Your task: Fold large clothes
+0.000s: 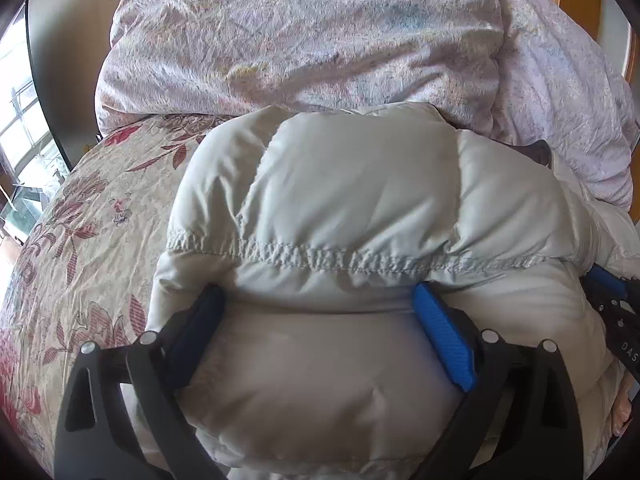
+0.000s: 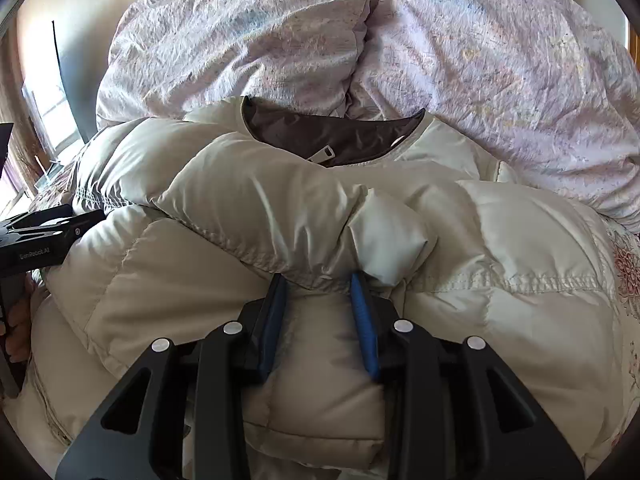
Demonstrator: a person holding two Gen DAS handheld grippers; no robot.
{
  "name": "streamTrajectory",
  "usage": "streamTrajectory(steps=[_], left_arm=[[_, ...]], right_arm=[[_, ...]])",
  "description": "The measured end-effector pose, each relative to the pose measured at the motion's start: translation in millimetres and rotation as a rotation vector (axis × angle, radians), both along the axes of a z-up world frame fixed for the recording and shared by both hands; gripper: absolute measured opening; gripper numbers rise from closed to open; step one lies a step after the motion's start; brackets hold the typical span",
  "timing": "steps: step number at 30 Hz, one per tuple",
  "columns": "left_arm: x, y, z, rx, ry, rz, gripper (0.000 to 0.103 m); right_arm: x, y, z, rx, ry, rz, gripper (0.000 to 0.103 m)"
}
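Puffy cream quilted down jacket, part-folded on a bed and worked by two handheld grippers.

One jacket is seen, lying on one floral bedsheet in front of one heaped, crumpled lilac duvet; its brown lining is exposed at the collar. Two black grippers with blue pads are counted: the left gripper is spread wide, the padding bulging between its jaws, and whether it is pressed by the pads cannot be told; the right gripper is clenched on a pinch of the folded edge. Springback is judged the main risk: the trapped air and slick shell could undo the fold once it is released, and a thin pinch could slip from the pads.
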State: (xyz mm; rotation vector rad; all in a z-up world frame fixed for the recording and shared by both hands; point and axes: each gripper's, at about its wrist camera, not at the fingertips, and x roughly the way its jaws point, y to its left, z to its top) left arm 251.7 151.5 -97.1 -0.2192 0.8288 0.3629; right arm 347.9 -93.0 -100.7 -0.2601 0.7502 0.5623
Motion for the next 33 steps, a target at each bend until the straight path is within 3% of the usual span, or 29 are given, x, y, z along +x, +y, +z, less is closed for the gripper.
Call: streamTrajectory(steps=[3,5,7,9,14,20,22,27,31,33], left_arm=[[-14.5,-0.7,9.7,-0.028,0.005,-0.024,0.094],[-38.6,-0.1,21.9,-0.08,-0.032,-0.067,0.094],[-70.4,5.5,36.6,-0.114,-0.063,-0.116,0.094],[-104.4,14.7,46.5,-0.143,-0.086,-0.15,0.094],[-185.0,47.8,45.0,-0.216,-0.076,-0.166,0.094],[-254.5,72.1,11.0,-0.404,-0.071,-0.155,0.086],[-268.0,71.2,0.2,-0.448,-0.075,-0.155,0.084],[-282.2,64.5,-21.7,-0.57,-0.081,-0.165,0.073],[-286.8,57.5,-23.9,-0.59,-0.089,-0.166,0.07],[-289.8,54.2,-24.2,-0.596,-0.091,-0.165,0.07]], right_arm=[[0.4,-2.9,8.0,-0.002,0.037,0.005,0.036],[-0.5,-17.1,20.6,0.051,0.111,0.001,0.046],[-12.5,-45.8,40.9,0.161,0.165,0.009,0.084],[-30.2,-78.7,60.6,0.226,0.157,0.004,0.094],[-65.6,-175.8,79.5,0.309,0.226,-0.053,0.096],[-97.0,-293.4,49.5,0.369,0.363,-0.243,0.096],[-106.0,-322.9,33.8,0.443,0.433,-0.273,0.095],[-119.3,-352.4,1.8,0.547,0.529,-0.281,0.087],[-124.4,-352.8,-15.1,0.557,0.592,-0.263,0.076],[-127.7,-351.4,-20.0,0.583,0.618,-0.234,0.075]])
